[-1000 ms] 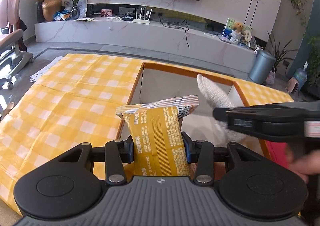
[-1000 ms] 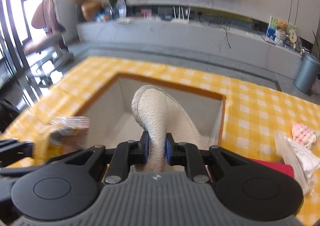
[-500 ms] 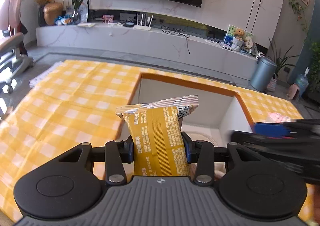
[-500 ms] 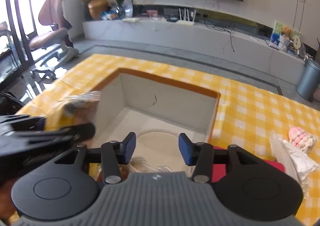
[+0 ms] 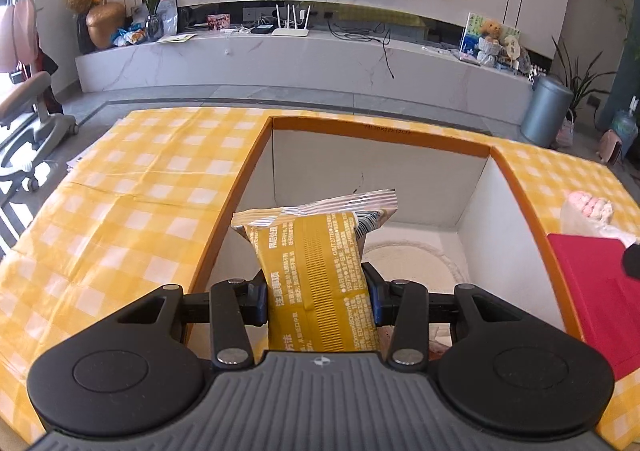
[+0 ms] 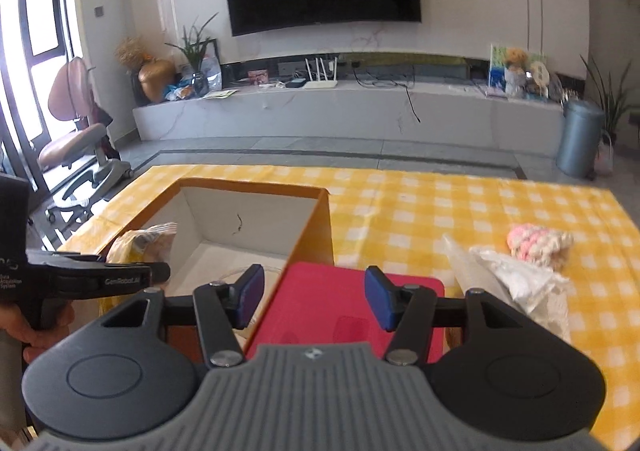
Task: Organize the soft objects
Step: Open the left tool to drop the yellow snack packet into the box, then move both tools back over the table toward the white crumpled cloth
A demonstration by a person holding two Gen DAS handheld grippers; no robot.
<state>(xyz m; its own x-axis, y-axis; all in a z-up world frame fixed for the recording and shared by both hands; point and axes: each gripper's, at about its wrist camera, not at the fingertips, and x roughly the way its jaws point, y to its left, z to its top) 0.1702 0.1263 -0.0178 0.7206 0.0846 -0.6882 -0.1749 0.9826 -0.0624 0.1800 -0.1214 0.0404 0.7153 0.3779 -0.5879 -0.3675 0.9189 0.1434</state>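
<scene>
My left gripper is shut on a yellow snack packet, held upright over the near left part of an open orange-rimmed box. A white knitted piece lies on the box floor. In the right wrist view the packet and the left gripper show at the left, over the box. My right gripper hangs over a red flat item beside the box; its jaws are opening with nothing between them.
A pink and white knitted item and a clear plastic bag with white cloth lie on the yellow checked tablecloth right of the red item. A person's hand holds the left gripper's handle.
My right gripper let go of the white knitted piece into the box, opened, and swung right over the red item. My left gripper moved slightly further over the box with the packet.
</scene>
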